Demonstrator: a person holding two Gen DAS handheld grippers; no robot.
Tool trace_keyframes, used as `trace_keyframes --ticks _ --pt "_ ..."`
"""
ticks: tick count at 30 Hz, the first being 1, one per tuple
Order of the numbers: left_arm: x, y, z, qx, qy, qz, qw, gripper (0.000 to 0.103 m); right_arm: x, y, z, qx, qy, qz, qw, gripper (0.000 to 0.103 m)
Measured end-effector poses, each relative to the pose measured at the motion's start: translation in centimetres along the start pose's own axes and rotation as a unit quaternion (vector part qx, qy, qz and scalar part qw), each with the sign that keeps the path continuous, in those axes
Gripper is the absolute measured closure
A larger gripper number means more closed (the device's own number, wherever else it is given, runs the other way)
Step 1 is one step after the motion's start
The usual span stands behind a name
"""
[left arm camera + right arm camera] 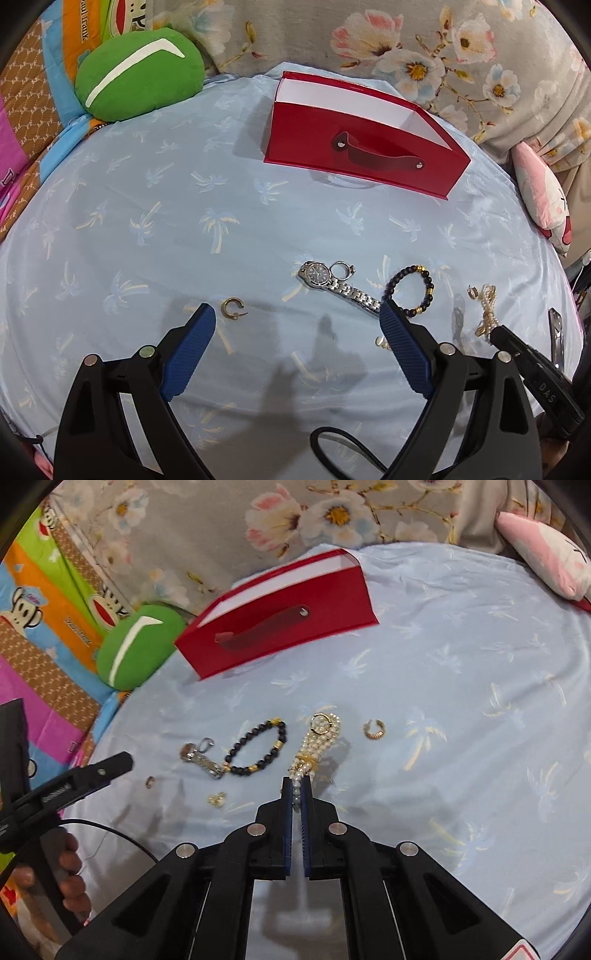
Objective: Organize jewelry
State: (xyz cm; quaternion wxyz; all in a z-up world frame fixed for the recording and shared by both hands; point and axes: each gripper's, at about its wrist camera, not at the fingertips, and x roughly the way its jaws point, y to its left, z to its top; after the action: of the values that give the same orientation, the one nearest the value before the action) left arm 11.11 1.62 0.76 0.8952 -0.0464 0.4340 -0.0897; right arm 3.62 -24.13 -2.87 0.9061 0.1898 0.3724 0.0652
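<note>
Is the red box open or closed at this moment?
Open. The red box has no lid on top, and its white inner walls show above the front wall. Whether anything lies inside, cannot tell.

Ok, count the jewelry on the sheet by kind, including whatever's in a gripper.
Watch: 1
Bracelets: 2, black bead bracelet, pearl bracelet
Rings: 2, silver ring, gold ring
Earrings: 2, gold hoop, small gold stud
Total: 7
</note>
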Motion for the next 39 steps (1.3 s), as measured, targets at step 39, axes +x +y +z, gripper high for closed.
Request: trace_keyframes --ticks 39 --pt "8.5 -1.8 2.6 -0.001 0.096 -0.023 0.9951 0.038 0.7 0.0 -0.8 0.04 0.017 -0.002 0.999 0.098"
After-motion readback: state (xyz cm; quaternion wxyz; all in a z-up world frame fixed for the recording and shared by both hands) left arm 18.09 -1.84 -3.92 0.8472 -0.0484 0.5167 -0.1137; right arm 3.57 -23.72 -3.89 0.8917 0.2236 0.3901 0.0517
